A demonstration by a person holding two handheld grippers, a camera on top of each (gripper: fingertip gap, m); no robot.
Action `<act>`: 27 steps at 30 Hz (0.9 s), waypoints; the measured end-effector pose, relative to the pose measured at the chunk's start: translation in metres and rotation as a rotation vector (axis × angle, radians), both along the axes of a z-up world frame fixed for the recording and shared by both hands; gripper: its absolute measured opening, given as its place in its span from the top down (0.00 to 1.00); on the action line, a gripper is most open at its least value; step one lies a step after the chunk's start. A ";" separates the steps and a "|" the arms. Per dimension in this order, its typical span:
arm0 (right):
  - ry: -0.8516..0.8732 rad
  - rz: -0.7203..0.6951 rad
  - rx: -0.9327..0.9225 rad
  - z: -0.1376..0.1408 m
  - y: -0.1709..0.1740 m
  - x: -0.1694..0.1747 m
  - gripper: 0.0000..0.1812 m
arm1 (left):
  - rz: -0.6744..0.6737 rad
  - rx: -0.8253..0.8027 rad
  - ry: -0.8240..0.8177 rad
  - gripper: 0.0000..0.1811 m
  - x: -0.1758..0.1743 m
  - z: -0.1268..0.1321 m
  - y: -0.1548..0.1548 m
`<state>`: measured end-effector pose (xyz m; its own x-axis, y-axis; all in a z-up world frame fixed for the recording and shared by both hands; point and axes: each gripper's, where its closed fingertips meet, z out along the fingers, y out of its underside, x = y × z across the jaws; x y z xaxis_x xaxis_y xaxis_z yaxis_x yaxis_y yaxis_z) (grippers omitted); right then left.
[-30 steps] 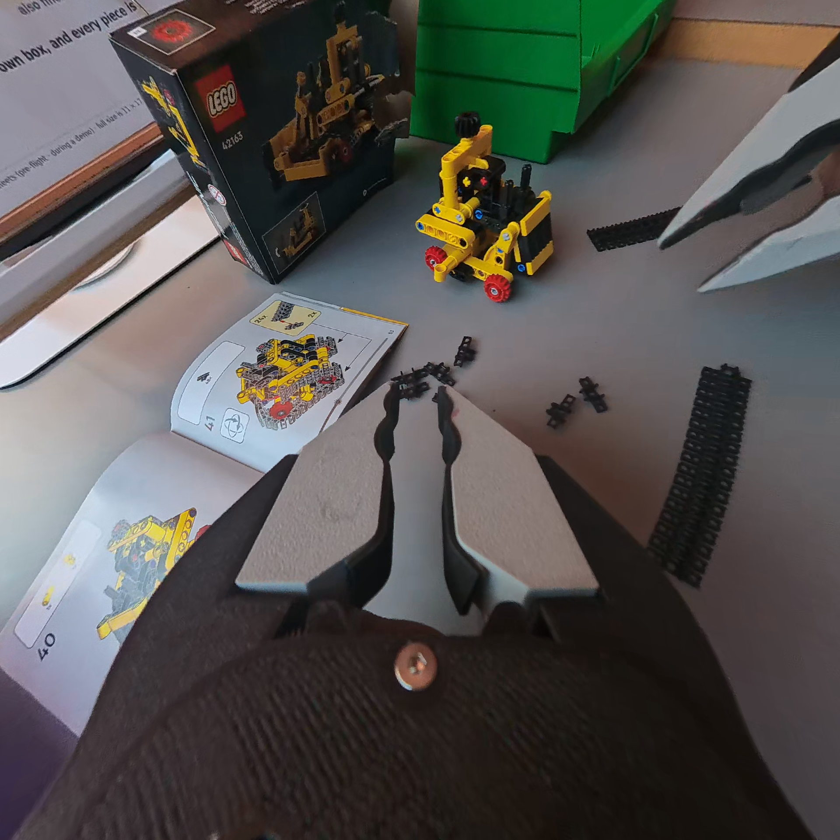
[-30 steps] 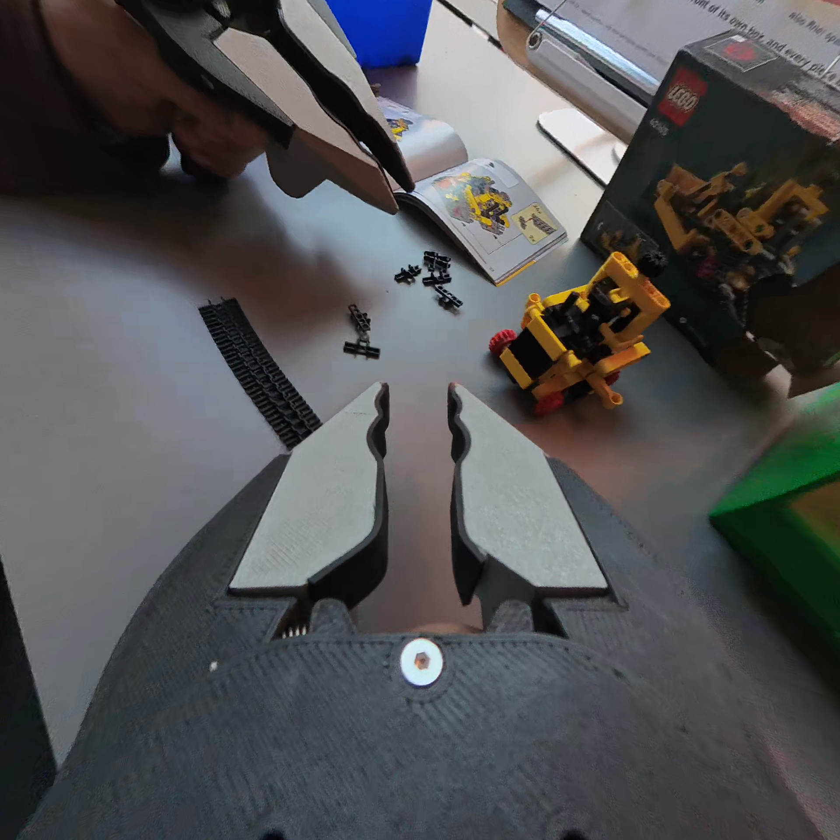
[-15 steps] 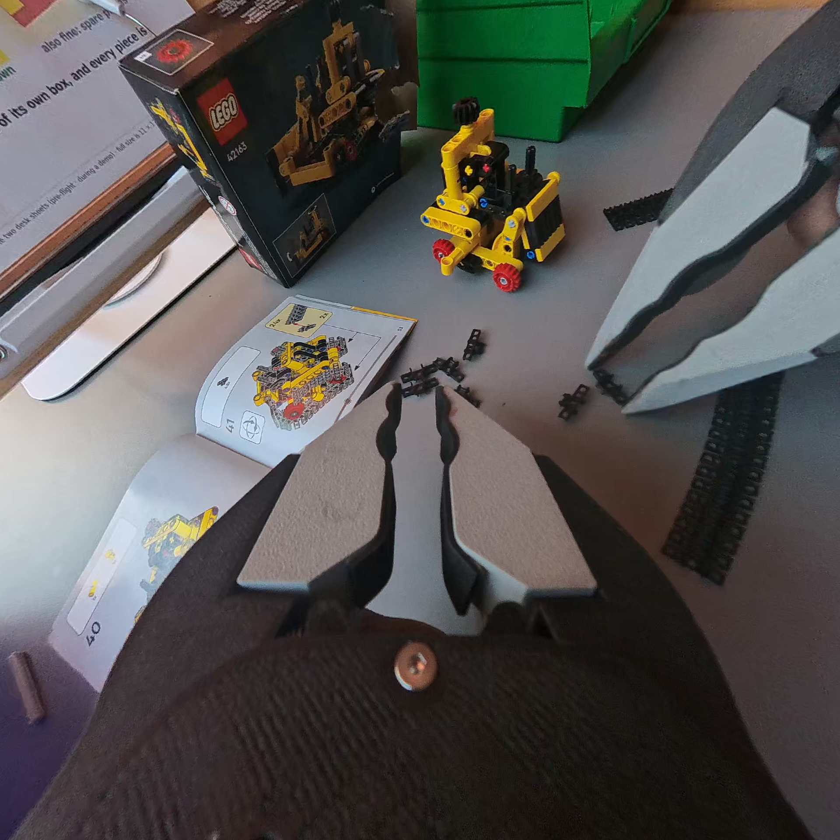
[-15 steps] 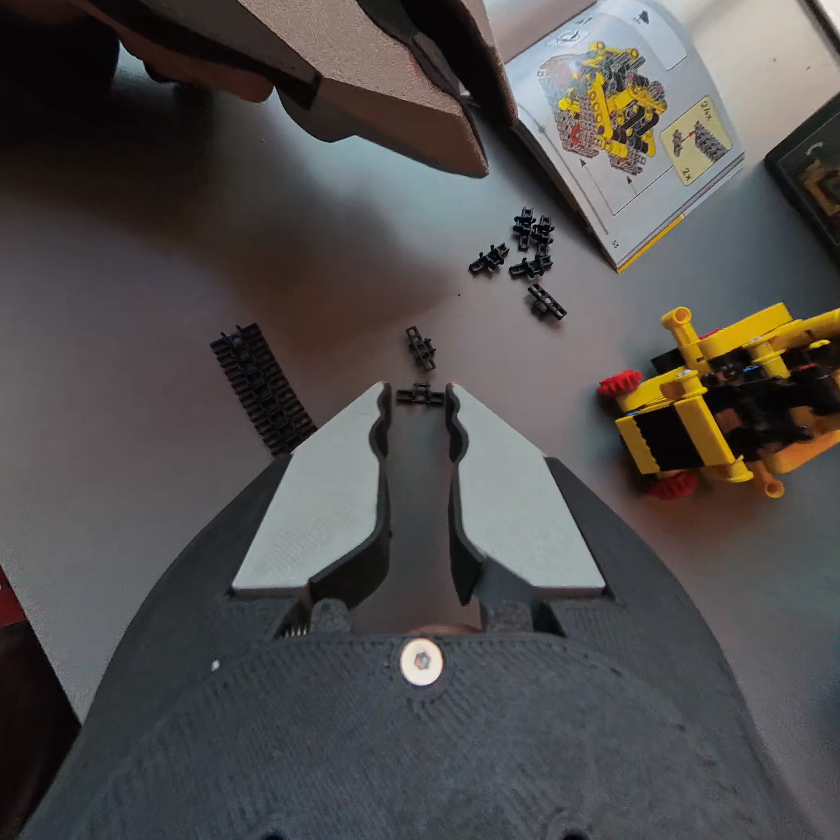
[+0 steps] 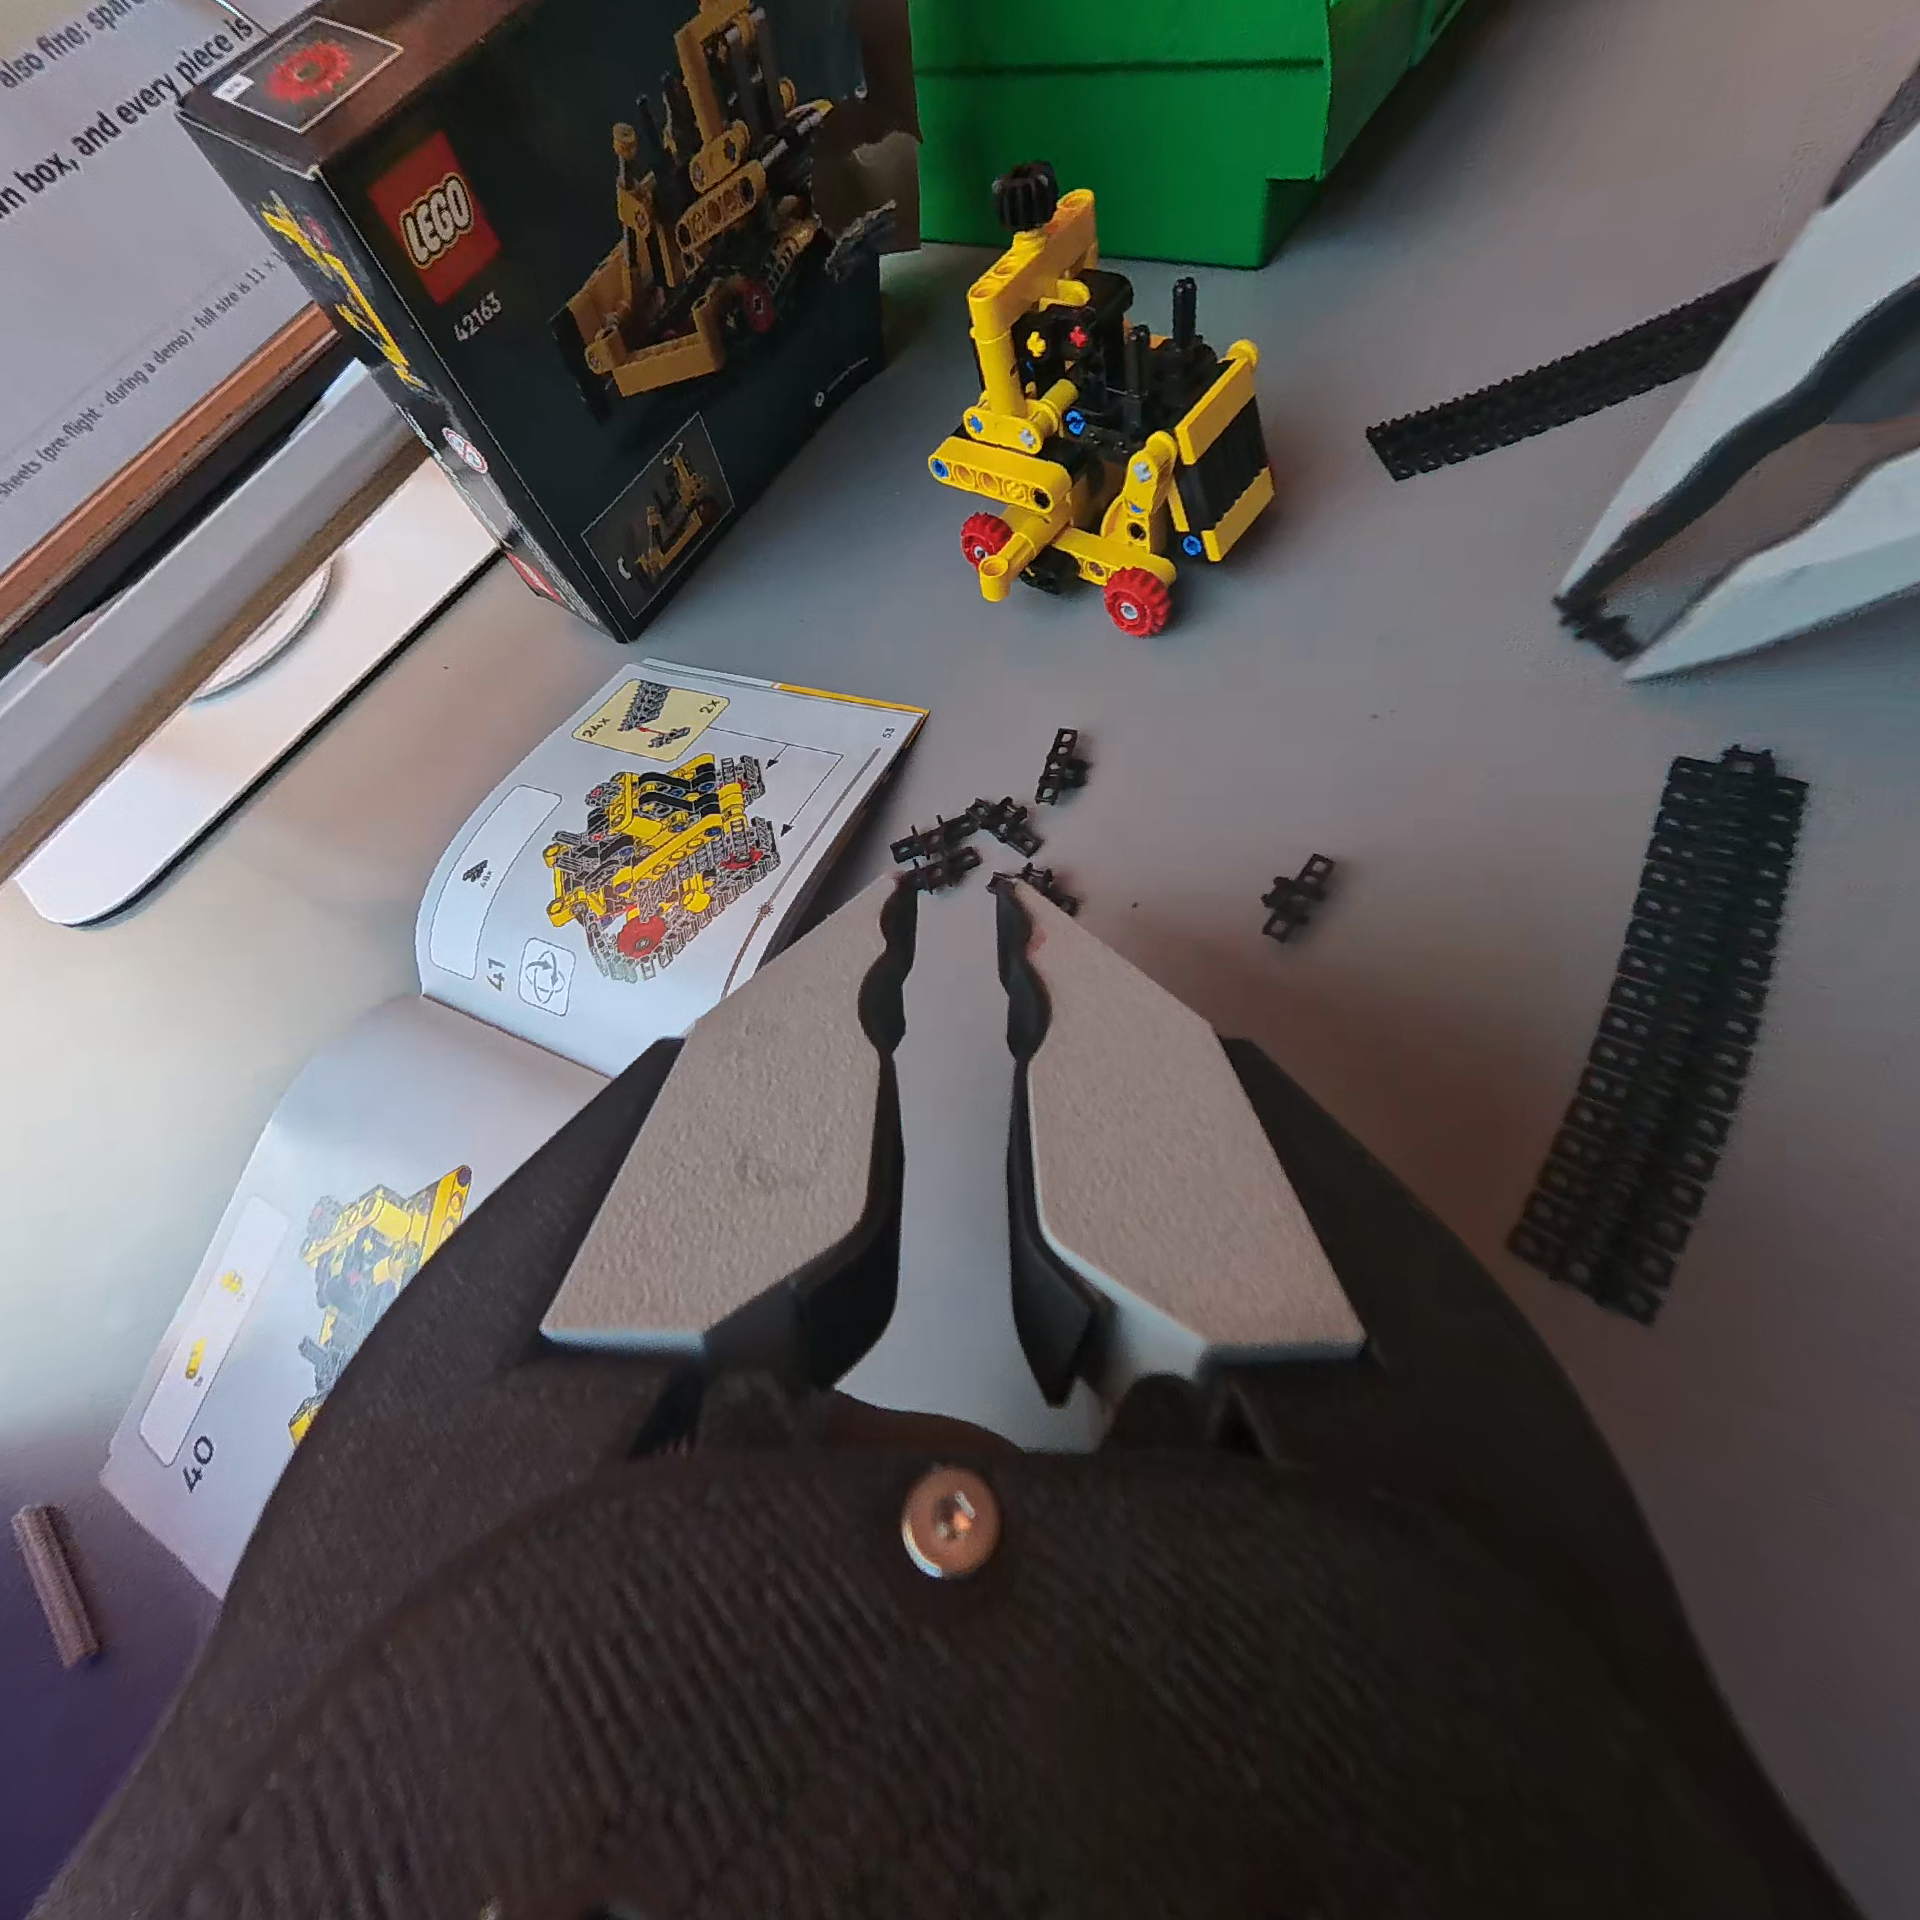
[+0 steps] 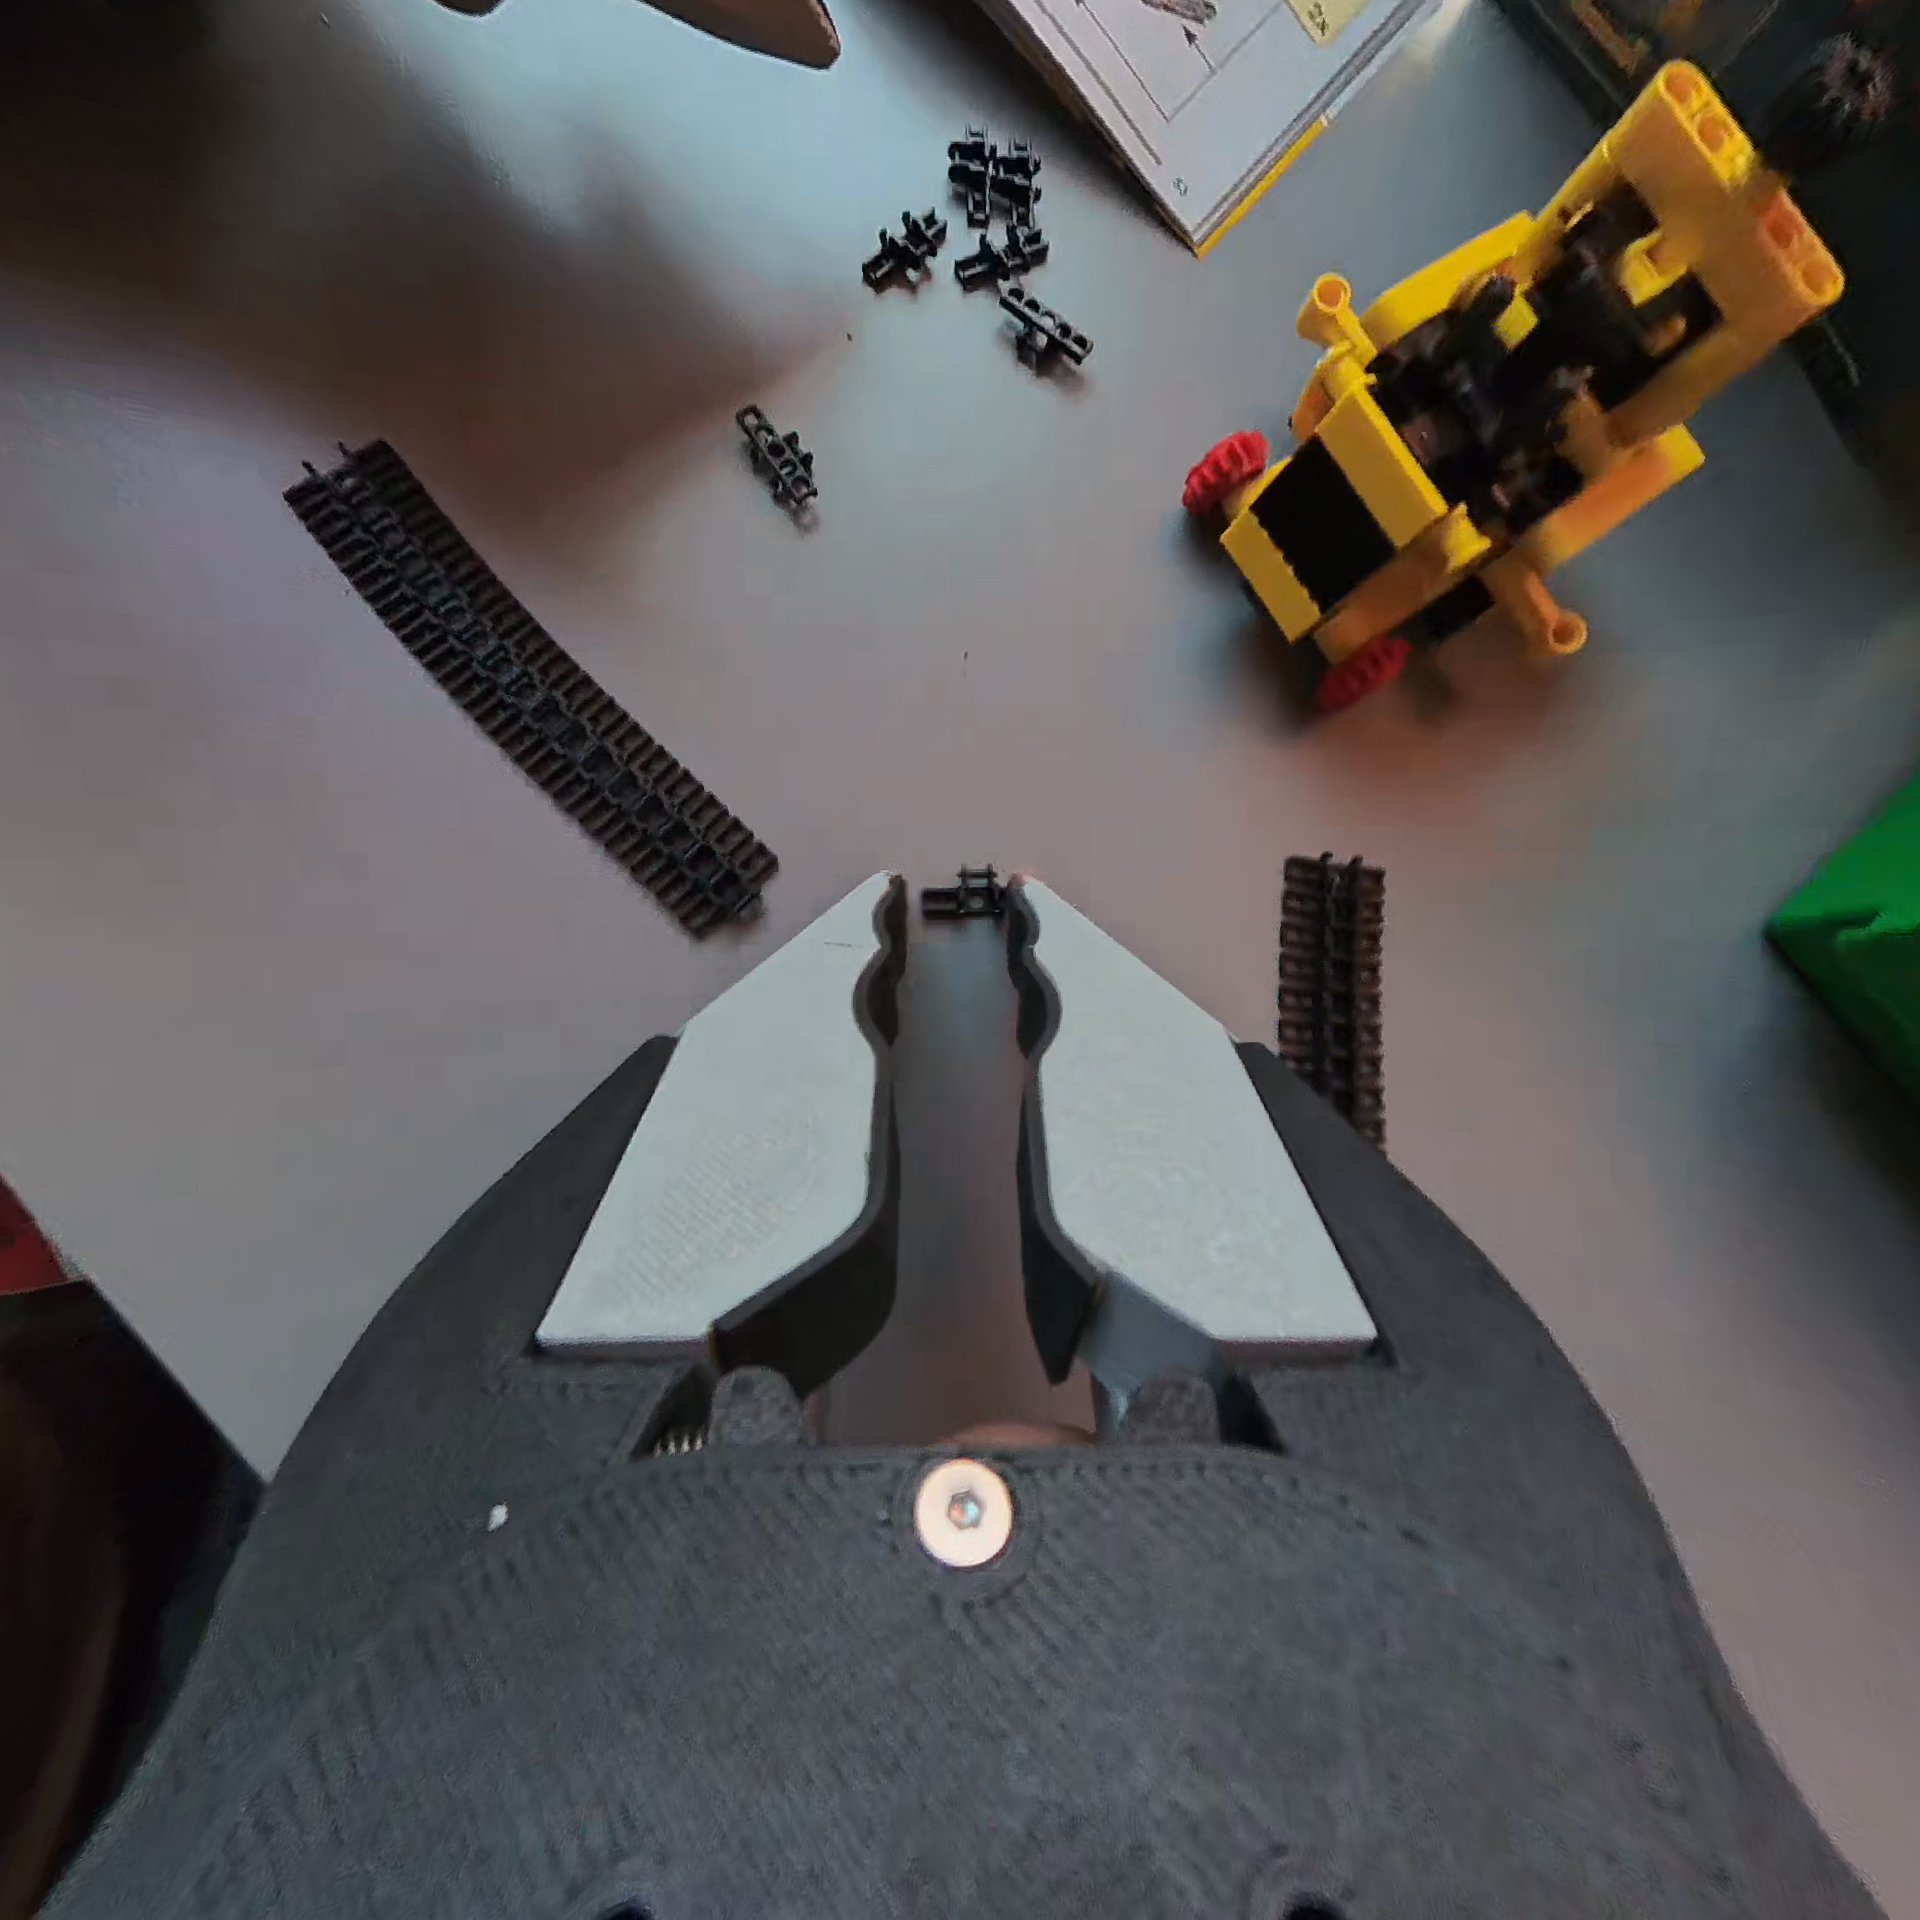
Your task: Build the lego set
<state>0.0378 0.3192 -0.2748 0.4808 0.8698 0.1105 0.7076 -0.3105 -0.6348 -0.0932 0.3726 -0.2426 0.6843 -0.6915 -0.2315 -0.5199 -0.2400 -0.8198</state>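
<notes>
- Lifted clear of the desk [image 6: 208, 935] since half a second ago, the right hand-held gripper [image 6: 961, 883] now pinches one small black track link [image 6: 964, 894] between its fingertips, jaws nearly closed on it.
- Left hand-held gripper [image 5: 951, 888] hovers with a narrow gap between its jaws, empty, tips just above a cluster of loose black links [image 5: 961, 842].
- One more loose link [image 5: 1294, 894] lies apart, near a long assembled track strip [image 5: 1662, 1029].
- A second track strip [image 6: 1332, 977] lies just beside the right hand-held gripper.
- Yellow bulldozer model [image 5: 1107, 416] stands trackless between the set's box [image 5: 582, 312] and a green bin [image 5: 1122, 114].
- Open instruction booklet [image 5: 665, 842] lies left of the loose links.
</notes>
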 end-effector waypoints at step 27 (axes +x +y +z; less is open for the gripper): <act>0.137 0.169 -0.102 0.005 -0.004 0.019 0.89 | -0.096 -0.004 0.003 0.97 0.012 -0.001 -0.012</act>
<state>0.0565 0.3149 -0.2703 0.3320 0.9425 -0.0379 0.6645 -0.2622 -0.6997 -0.0811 0.3605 -0.2436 0.6143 -0.7547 -0.2305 -0.5432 -0.1926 -0.8172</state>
